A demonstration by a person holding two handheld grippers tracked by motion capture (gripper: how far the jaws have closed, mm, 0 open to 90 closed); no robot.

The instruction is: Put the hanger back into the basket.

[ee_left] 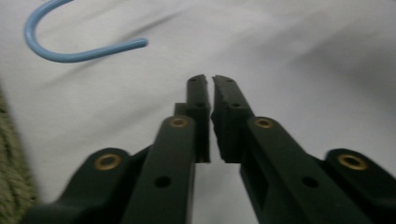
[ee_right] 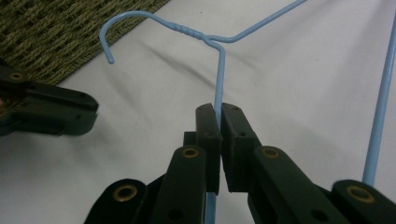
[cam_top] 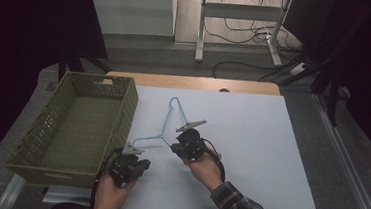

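While the right hand-held gripper (ee_right: 219, 109) is clamped on one wire arm of the blue hanger (cam_top: 170, 119), just below the twisted neck, the left hand-held gripper (ee_left: 209, 81) has its jaws nearly closed on nothing, with the hook curling just beyond its tips. The hanger sits mid-table, left of centre, its hook toward the green basket (cam_top: 123, 110) at the left. By my reading the grasp is done and the carry into the basket is left, if that is the aim. The basket is empty, and its near right wall stands just beside the left gripper, so the hanger must lift over that rim. White table (cam_top: 259, 155) to the right and far side lies open.
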